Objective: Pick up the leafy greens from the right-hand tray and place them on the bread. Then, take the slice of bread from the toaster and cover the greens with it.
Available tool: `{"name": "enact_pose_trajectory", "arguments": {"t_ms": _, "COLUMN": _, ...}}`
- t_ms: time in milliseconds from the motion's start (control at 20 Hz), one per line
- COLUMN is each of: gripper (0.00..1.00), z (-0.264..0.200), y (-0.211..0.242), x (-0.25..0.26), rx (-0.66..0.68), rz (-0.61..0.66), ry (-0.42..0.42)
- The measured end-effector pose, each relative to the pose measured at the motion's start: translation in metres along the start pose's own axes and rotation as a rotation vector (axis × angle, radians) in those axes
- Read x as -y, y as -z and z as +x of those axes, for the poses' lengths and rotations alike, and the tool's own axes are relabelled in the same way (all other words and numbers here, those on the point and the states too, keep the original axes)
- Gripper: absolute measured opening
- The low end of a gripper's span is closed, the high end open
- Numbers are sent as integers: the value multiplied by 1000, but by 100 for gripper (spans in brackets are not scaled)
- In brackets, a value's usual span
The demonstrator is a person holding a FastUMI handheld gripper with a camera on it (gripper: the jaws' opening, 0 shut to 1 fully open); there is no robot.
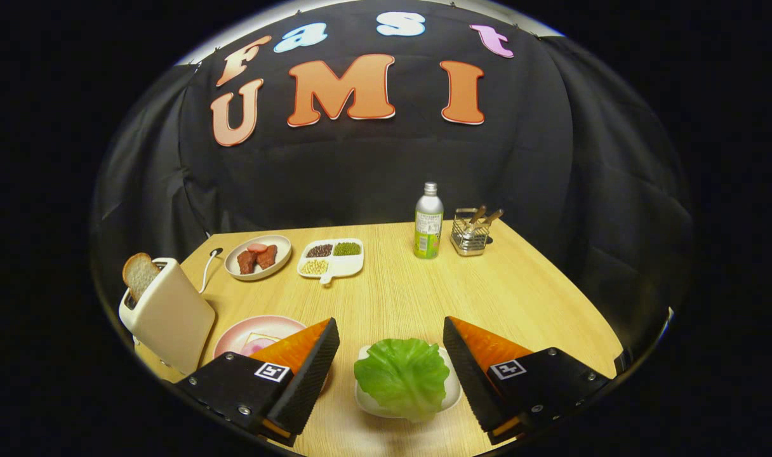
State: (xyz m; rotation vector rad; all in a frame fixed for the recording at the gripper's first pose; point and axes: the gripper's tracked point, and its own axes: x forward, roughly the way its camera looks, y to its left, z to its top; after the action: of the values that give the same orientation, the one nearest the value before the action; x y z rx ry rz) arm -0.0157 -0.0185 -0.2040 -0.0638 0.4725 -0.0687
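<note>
One leafy green [402,377] on tray [452,395]

your gripper [391,355] shows two wedge-shaped fingers [306,374], orange on their upper faces and lined with black ribbed pads on the inner sides. each sits on a black base plate carrying a small square black-and-white marker and silver screws, with an orange edge visible underneath.

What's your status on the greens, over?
Gripper open, fingers either side of the leafy greens. Greens on white tray, not gripped. Bread slice in toaster. Nothing blocking.
</note>
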Motion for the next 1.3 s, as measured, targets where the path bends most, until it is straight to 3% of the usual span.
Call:
{"name": "enact_pose_trajectory", "arguments": {"t_ms": 600, "gripper": 99, "z": 30, "y": 68, "x": 16, "rx": -177, "rz": -35, "ry": 35}}
{"name": "enact_pose_trajectory", "arguments": {"t_ms": 1300, "gripper": 99, "z": 43, "y": 105, "x": 23, "rx": -294, "rz": -72, "ry": 46}}
